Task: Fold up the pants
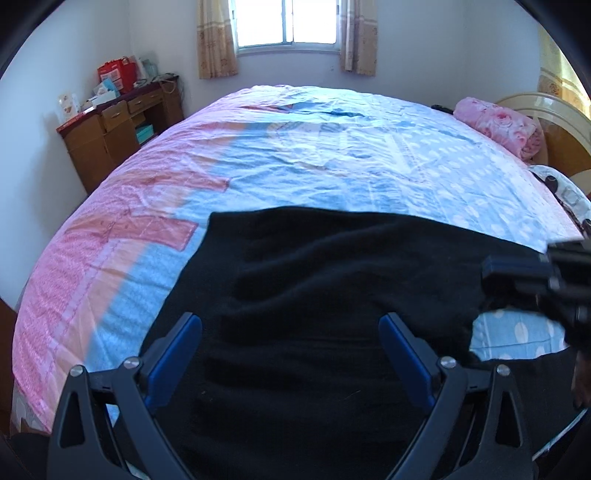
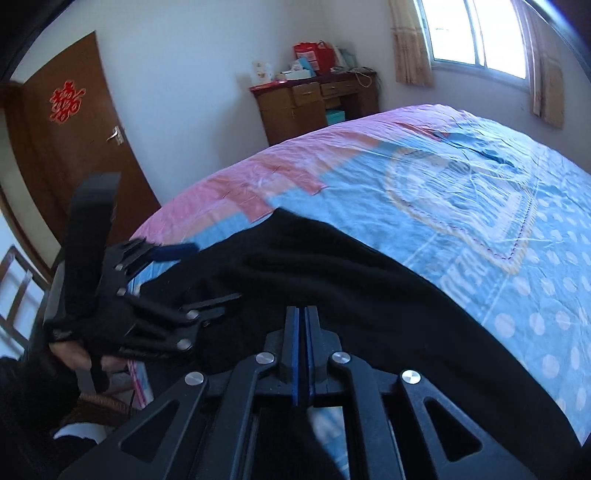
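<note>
Black pants (image 1: pixel 314 295) lie spread on the near part of a bed with a pink and blue cover (image 1: pixel 295 155). My left gripper (image 1: pixel 290 325) is open, its blue-padded fingers wide apart just above the pants, holding nothing. In the right wrist view the pants (image 2: pixel 332 280) drape over the bed's near edge. My right gripper (image 2: pixel 302 314) is shut, pads pressed together over the dark cloth; whether cloth is pinched between them is hidden. The left gripper (image 2: pixel 199 269) shows at the left of that view, open. The right gripper shows at the right edge of the left view (image 1: pixel 517 273).
A wooden desk (image 1: pixel 110 125) with boxes stands by the far left wall. A rolled pink blanket (image 1: pixel 498 125) lies at the bed's far right by the headboard (image 1: pixel 565 144). A window (image 1: pixel 288 22) is behind the bed. A brown door (image 2: pixel 62 140) is left.
</note>
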The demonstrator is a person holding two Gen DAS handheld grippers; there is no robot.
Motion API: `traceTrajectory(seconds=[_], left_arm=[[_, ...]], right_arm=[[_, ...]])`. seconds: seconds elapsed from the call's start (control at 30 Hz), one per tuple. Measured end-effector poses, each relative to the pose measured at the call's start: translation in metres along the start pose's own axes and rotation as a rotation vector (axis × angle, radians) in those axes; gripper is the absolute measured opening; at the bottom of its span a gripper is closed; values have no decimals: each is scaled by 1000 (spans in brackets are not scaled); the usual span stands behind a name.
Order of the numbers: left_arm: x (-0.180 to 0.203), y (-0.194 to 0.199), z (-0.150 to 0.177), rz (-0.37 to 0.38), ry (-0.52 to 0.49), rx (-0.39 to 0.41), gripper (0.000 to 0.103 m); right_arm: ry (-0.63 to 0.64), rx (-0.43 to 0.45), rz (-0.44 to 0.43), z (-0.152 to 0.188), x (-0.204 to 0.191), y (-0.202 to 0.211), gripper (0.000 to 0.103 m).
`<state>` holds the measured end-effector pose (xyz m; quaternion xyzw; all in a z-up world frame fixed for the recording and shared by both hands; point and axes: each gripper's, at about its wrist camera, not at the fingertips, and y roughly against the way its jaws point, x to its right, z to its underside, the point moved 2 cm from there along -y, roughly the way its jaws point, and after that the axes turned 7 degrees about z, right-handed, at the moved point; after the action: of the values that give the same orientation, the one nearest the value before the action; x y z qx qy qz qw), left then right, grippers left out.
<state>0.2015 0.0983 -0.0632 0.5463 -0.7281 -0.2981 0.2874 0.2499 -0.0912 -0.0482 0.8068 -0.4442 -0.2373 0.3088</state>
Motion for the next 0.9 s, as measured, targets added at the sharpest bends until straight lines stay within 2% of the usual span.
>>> traceTrajectory(seconds=[0.07, 0.1, 0.2, 0.27, 0.37, 0.4, 0.43, 0.5, 0.53, 0.57, 0.63, 0.77, 0.83, 0.87, 0.9], left_arm=[[-3, 5, -4, 1, 17, 11, 99], [-4, 9, -6, 2, 18, 22, 99], [-3, 9, -10, -55, 1, 26, 99], [-4, 4, -11, -86, -3, 13, 99], [-8, 0, -10, -80, 9, 0, 99], [-10, 0, -9, -79, 13, -2, 99], [-13, 0, -9, -85, 17, -3, 99], [-18, 0, -9, -96, 21, -3, 99], [-21, 0, -9, -104, 21, -3, 99], [-24, -1, -10, -110, 23, -5, 99], [-30, -4, -10, -116, 35, -13, 99], [-40, -10, -9, -108, 75, -24, 99], [-42, -10, -7, -95, 82, -28, 99], [-42, -9, -7, -95, 81, -27, 99], [-42, -7, -7, -100, 77, -23, 99]], right_arm=[[16, -3, 28, 7, -8, -2, 3], [-16, -1, 33, 5, -2, -3, 3], [-100, -39, 9, -5, 25, -14, 4], [-107, -55, 40, -18, 45, -28, 5], [-109, -92, 56, -37, 74, -60, 10], [-123, -105, 62, -41, 82, -70, 22], [-154, -116, 48, -46, 92, -83, 39], [-191, -113, 4, -53, 101, -96, 56], [-183, -116, -12, -56, 101, -103, 57], [-152, -132, -9, -59, 99, -110, 57], [-59, -173, 58, -63, 90, -127, 57], [15, -274, 16, -54, 83, -159, 57], [81, -256, 50, -49, 74, -163, 57], [108, -251, 68, -48, 70, -162, 55], [118, -251, 72, -47, 68, -161, 38]])
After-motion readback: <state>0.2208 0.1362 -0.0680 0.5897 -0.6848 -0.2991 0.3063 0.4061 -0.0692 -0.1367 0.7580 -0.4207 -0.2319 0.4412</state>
